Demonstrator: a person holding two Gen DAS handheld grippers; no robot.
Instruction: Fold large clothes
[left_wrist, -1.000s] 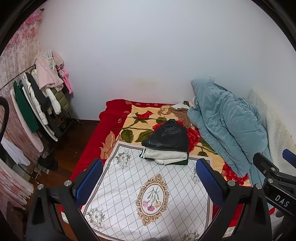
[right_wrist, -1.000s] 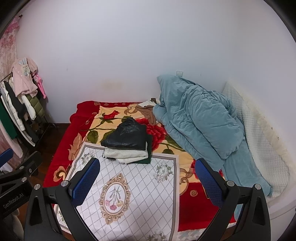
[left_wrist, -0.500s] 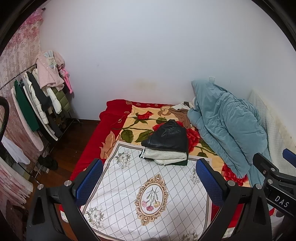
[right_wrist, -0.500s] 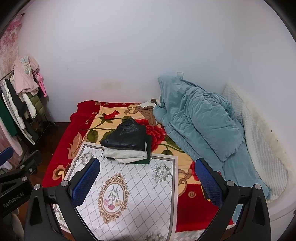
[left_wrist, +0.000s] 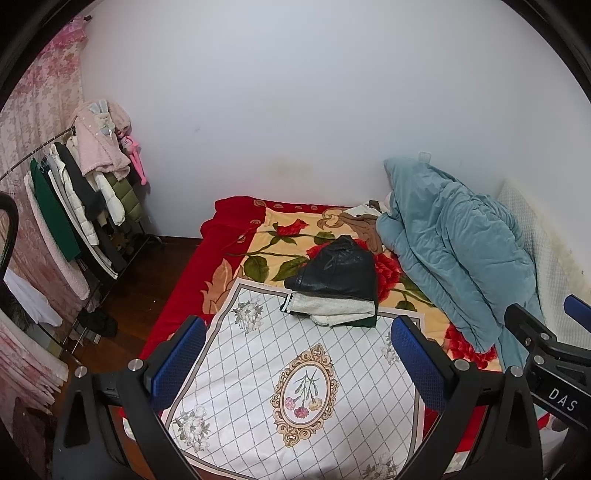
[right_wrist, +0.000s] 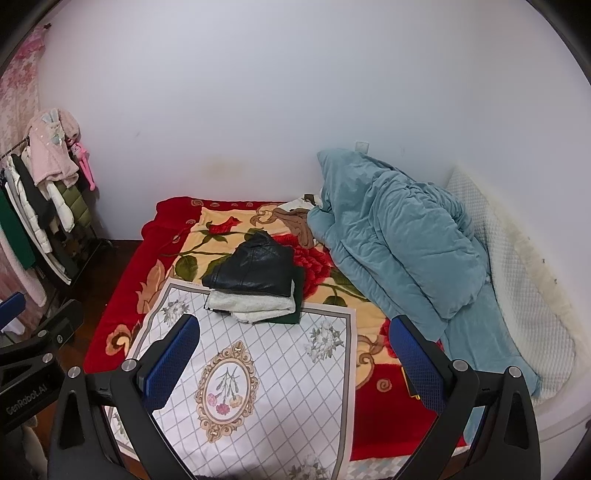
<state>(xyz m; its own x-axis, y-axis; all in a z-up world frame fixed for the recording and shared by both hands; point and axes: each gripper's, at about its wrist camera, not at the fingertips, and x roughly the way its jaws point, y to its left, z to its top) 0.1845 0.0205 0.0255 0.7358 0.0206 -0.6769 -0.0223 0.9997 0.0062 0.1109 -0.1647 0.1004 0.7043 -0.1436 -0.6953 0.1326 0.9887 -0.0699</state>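
Both claws, left claw (left_wrist: 297, 354) and right claw (right_wrist: 295, 350), hang released above the red floral bed (left_wrist: 221, 236). Folded black, white and green clothes stack (left_wrist: 336, 286) sits mid-bed, at the white patterned cloth's (left_wrist: 295, 387) far edge. Claw lettering: "DAS", "GenRobot.AI".

The green garment (right_wrist: 291, 317) lies mostly hidden under the folded stack (right_wrist: 255, 284).

Soft, even indoor light, no hard shadows or glare. Both fisheye views stay sharp in the middle, bowing heavily outward into black vignetted corners.
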